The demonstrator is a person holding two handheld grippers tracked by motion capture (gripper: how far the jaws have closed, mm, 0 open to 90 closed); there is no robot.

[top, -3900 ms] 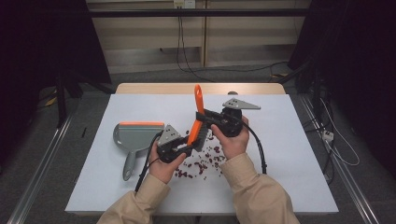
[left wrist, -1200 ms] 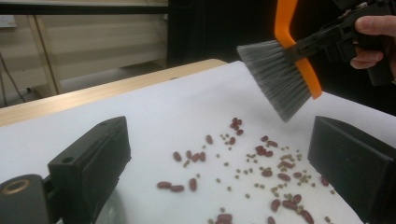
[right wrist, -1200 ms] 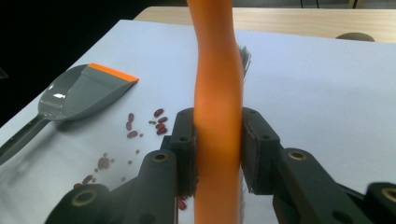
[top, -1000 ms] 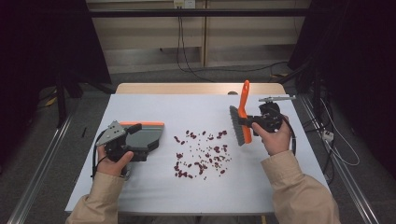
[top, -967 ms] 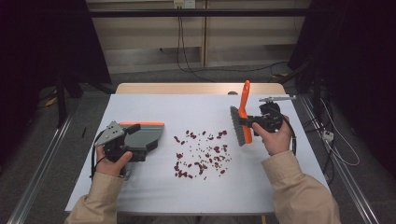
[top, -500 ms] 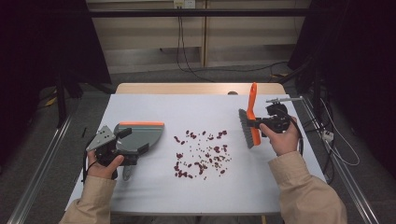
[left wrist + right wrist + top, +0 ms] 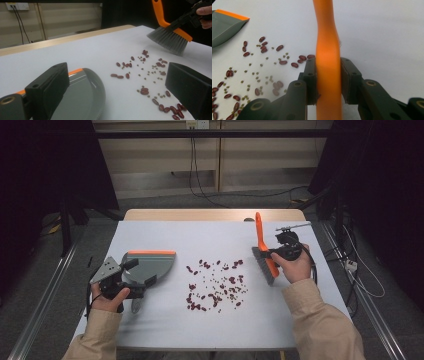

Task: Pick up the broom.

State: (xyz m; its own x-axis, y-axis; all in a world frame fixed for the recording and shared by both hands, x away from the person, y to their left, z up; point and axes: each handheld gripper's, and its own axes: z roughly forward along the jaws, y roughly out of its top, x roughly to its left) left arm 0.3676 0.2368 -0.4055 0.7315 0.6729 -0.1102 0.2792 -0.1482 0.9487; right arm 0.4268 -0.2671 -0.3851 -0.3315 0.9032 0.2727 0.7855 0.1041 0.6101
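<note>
Brush (image 7: pixel 264 251): orange plastic handle, slightly waisted where it is gripped, with a block of grey bristles along an orange back; it stands with the handle pointing up and away and the bristles angled down toward the white table (image 7: pixel 210 320), at the right side of the surface. Right gripper (image 7: pixel 272 253) has its two black jaws closed flat against opposite faces of the handle, pads pressed on the orange plastic in the right gripper view (image 7: pixel 328 82). In the left gripper view the bristles (image 7: pixel 168 40) hang just above the table, beyond the far edge of the scatter. Beans (image 7: pixel 216 282): dark red kidney-shaped ones mixed with smaller green ones, spread loosely over the middle of the table between the two tools. Dustpan (image 7: pixel 147 266): grey, shallow tray with an orange strip along its far edge, lying flat on the table at the left, well apart from the brush. Left gripper (image 7: pixel 131 285) sits at the pan's near end with jaws wide apart; one jaw is over the pan, the other stands clear of it beside the beans.
</note>
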